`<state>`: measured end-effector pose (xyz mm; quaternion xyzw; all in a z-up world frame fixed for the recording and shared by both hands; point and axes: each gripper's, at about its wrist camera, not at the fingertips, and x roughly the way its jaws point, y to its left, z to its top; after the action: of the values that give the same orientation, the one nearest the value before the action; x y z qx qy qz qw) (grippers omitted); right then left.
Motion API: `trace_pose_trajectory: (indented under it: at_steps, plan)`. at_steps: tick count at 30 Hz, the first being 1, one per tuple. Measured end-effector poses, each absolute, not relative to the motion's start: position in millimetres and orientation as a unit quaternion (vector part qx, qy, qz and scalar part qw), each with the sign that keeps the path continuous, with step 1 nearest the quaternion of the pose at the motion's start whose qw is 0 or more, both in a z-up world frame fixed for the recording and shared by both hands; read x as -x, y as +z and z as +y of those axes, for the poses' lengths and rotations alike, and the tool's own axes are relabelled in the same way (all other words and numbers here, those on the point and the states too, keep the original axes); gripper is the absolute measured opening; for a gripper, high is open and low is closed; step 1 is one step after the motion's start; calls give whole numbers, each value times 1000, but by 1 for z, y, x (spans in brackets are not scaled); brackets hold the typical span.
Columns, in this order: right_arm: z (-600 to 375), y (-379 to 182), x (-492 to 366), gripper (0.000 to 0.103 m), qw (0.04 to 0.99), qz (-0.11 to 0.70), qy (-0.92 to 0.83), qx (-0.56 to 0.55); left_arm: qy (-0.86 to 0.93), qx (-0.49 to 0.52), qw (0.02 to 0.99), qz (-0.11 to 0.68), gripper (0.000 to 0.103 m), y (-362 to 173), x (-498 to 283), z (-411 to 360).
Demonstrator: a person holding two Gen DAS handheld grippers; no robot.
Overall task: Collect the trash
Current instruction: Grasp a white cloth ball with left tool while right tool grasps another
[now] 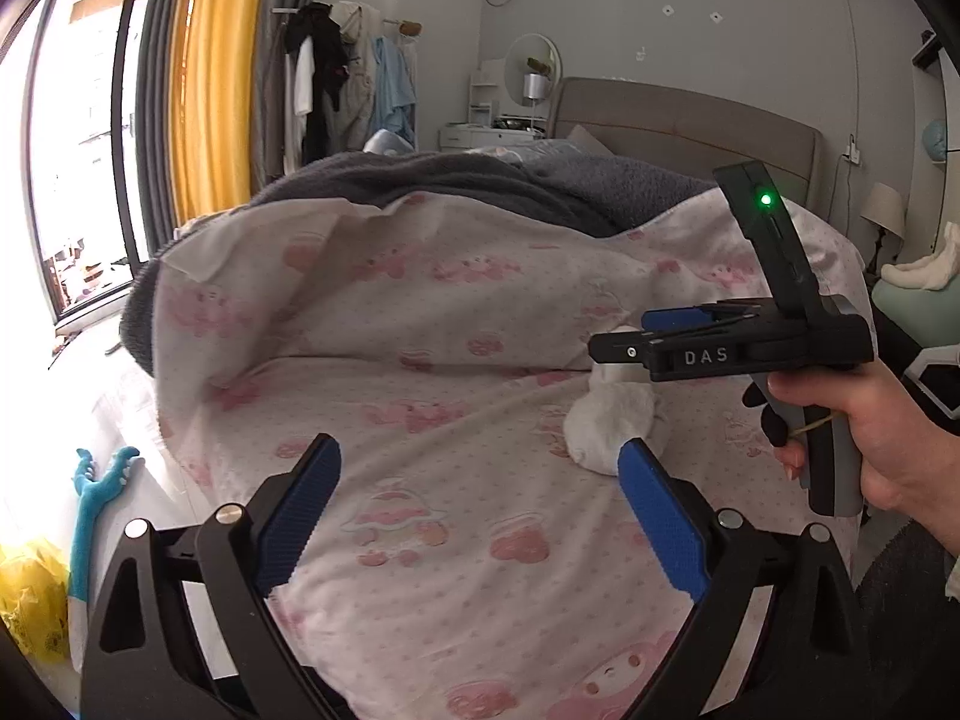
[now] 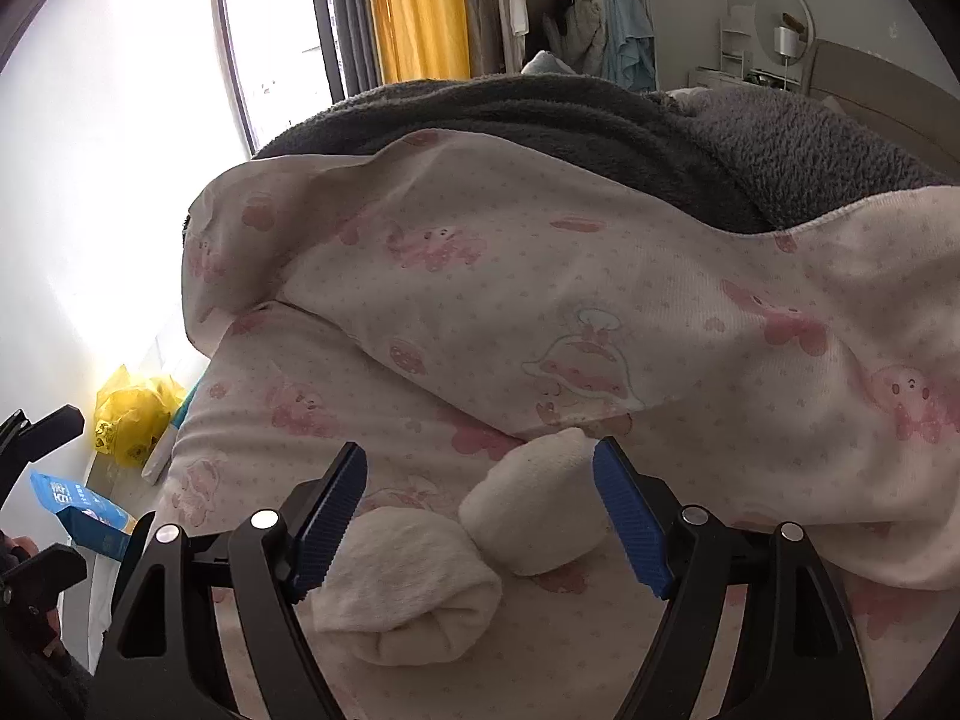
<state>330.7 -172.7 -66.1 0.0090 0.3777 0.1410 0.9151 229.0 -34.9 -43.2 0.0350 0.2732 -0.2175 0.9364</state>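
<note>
While both sets of jaws stand open over the bed [image 1: 456, 312], the white rolled socks [image 2: 468, 552] lie on the pink-printed sheet.
Only the right wrist view shows the socks close: two rolled bundles touching each other, between the right gripper [image 2: 480, 519] fingers but not pressed by them. From the left wrist, the left gripper [image 1: 480, 510] holds nothing, and the right hand [image 1: 864, 420] is seen on its handle above the socks. A yellow bag [image 2: 135, 414] lies on the floor by the window.
</note>
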Motion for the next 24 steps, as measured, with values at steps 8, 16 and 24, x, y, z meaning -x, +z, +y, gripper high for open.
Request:
trace_pose_trajectory:
  at_steps: [8, 16, 24]
  plan:
    - [-192, -85, -349, 79, 903, 401, 152, -45, -260, -51, 922, 284, 95, -54, -241, -67]
    - [-204, -97, -360, 60, 890, 417, 166, -78, -290, -63, 907, 299, 95, -67, -254, -96]
    - [-212, -88, -352, 49, 900, 396, 165, -77, -309, -59, 895, 316, 95, -74, -261, -116]
